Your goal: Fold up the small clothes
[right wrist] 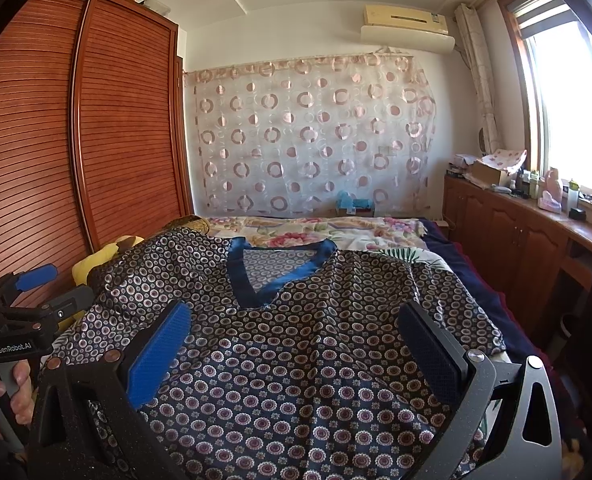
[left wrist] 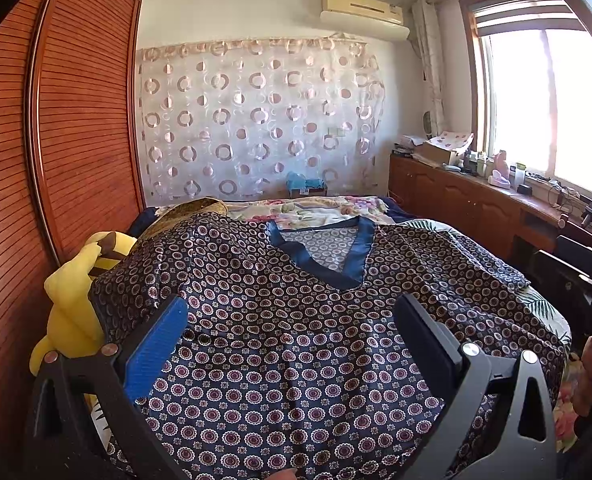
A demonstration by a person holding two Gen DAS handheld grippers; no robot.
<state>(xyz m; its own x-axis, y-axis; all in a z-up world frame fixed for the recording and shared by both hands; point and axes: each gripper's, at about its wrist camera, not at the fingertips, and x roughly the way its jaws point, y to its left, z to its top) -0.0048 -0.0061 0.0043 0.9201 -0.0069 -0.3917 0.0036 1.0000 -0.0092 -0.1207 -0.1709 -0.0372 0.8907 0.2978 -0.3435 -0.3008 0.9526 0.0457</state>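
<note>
A dark blue patterned top [left wrist: 296, 344] with a plain blue V-neck [left wrist: 328, 264] lies spread flat on the bed, neck away from me. It also shows in the right wrist view [right wrist: 296, 360]. My left gripper [left wrist: 291, 316] is open and empty, hovering over the top's lower left part. My right gripper [right wrist: 296, 320] is open and empty over the lower right part. The left gripper [right wrist: 23, 292] also shows at the left edge of the right wrist view, held by a hand.
A yellow plush toy [left wrist: 71, 304] lies at the bed's left edge beside the wooden slatted wardrobe [left wrist: 55, 160]. A floral bedsheet [right wrist: 316, 228] covers the far bed. A wooden cabinet [right wrist: 516, 232] with clutter runs along the right under the window.
</note>
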